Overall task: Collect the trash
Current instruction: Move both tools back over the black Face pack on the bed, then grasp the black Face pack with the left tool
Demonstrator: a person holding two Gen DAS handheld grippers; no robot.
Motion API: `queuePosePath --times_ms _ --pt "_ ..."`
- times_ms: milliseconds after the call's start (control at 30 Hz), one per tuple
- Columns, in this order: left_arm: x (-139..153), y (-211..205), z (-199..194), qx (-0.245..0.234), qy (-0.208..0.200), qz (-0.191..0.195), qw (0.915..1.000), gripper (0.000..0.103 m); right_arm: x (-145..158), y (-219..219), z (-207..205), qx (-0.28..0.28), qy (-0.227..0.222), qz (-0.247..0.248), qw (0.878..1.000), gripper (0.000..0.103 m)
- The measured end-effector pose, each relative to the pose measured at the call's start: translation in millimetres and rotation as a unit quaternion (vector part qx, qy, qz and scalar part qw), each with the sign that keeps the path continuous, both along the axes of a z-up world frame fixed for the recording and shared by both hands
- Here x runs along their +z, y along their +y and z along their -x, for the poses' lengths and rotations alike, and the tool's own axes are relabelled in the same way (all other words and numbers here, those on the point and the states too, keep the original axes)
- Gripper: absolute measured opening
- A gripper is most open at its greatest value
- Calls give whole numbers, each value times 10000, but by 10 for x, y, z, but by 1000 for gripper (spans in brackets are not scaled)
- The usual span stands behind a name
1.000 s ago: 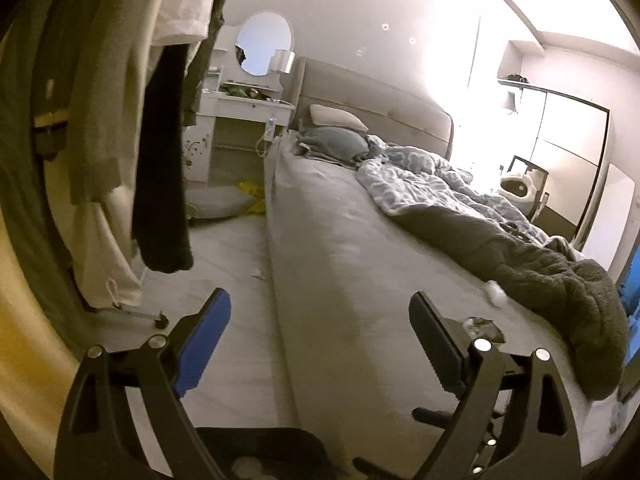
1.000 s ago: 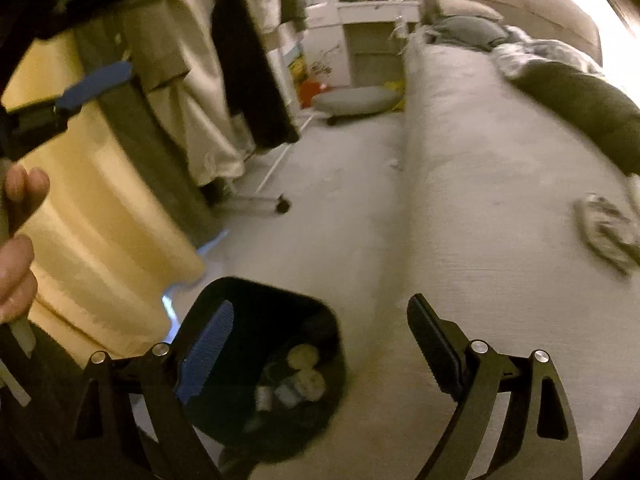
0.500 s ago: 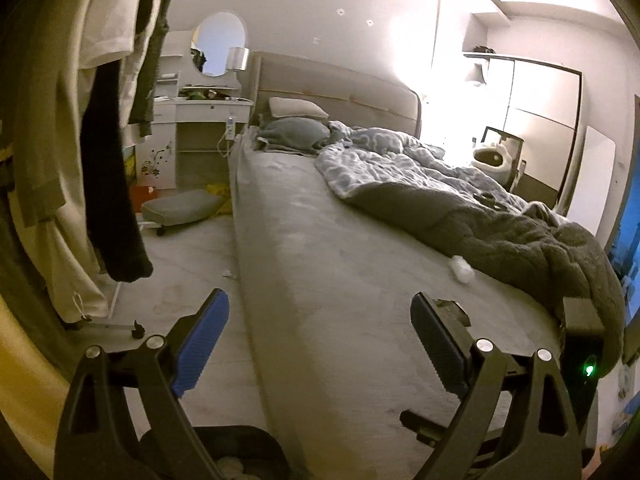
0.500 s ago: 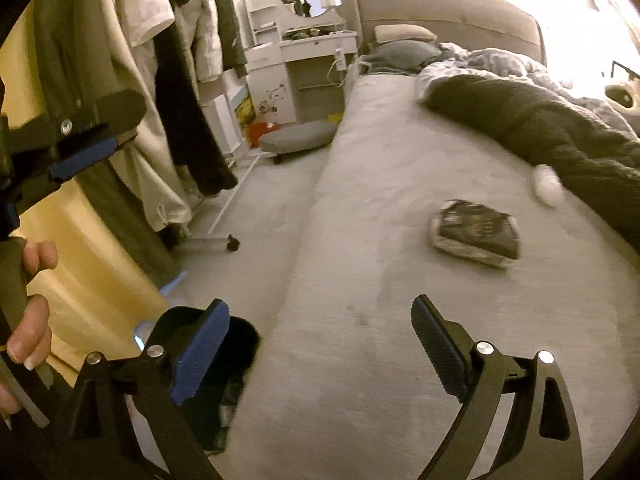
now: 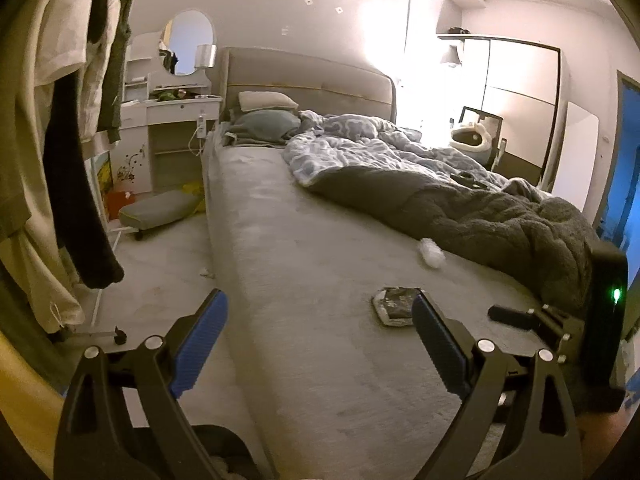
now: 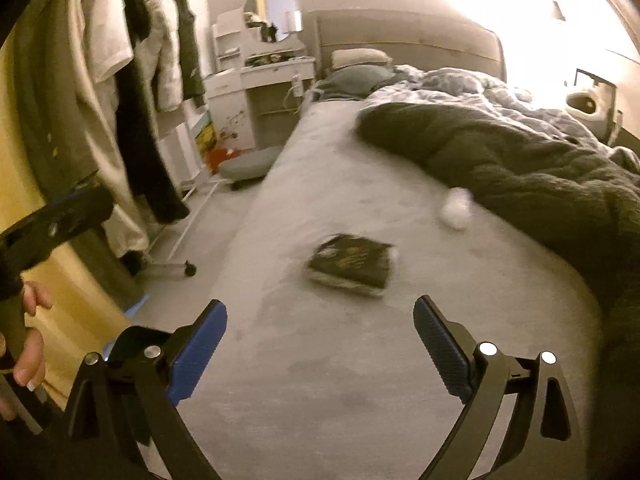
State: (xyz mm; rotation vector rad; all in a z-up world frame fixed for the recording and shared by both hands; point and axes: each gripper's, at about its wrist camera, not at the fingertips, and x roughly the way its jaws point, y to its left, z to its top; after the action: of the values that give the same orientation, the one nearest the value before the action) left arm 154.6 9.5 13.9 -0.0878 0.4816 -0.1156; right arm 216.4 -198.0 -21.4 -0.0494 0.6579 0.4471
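A dark flat wrapper [image 6: 352,266] lies on the grey bed [image 6: 320,380], just ahead of my open, empty right gripper [image 6: 320,344]. A crumpled white tissue ball [image 6: 456,210] lies farther on, beside the dark blanket [image 6: 520,176]. In the left wrist view the wrapper [image 5: 394,306] sits close to the right finger, and the tissue ball [image 5: 431,253] is beyond it. My left gripper [image 5: 320,344] is open and empty over the bed's left edge. The black trash bin [image 5: 224,452] shows at the bottom, partly hidden.
Clothes hang on a wheeled rack [image 5: 72,160] at the left. A floor cushion [image 5: 160,210] and a white dresser [image 5: 172,136] stand by the headboard. Pillows [image 5: 268,120] and a rumpled quilt [image 5: 360,148] fill the bed's far side. The right gripper's body [image 5: 600,320] shows at the right.
Both grippers have swung from the bin and floor up over the bed. The wrapper and tissue ball are now nearer to the right gripper. Both stay open.
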Motion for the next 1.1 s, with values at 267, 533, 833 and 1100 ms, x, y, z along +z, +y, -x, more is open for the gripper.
queuePosePath --times_ms 267,533,833,1100 --pt "-52 -223 -173 -166 119 -36 9998 96 106 -455 -233 -416 -50 -130 9990 97" --pt "-138 -518 -407 -372 303 -31 9988 97 79 -927 -465 -932 157 -423 9946 97" --pt "-417 -907 -687 -673 605 -429 9950 97 164 -1210 -700 -1110 139 -598 9919 98" --pt "-644 -1126 -941 -665 1079 -385 9912 97 102 -1209 -878 -865 216 -531 9946 98"
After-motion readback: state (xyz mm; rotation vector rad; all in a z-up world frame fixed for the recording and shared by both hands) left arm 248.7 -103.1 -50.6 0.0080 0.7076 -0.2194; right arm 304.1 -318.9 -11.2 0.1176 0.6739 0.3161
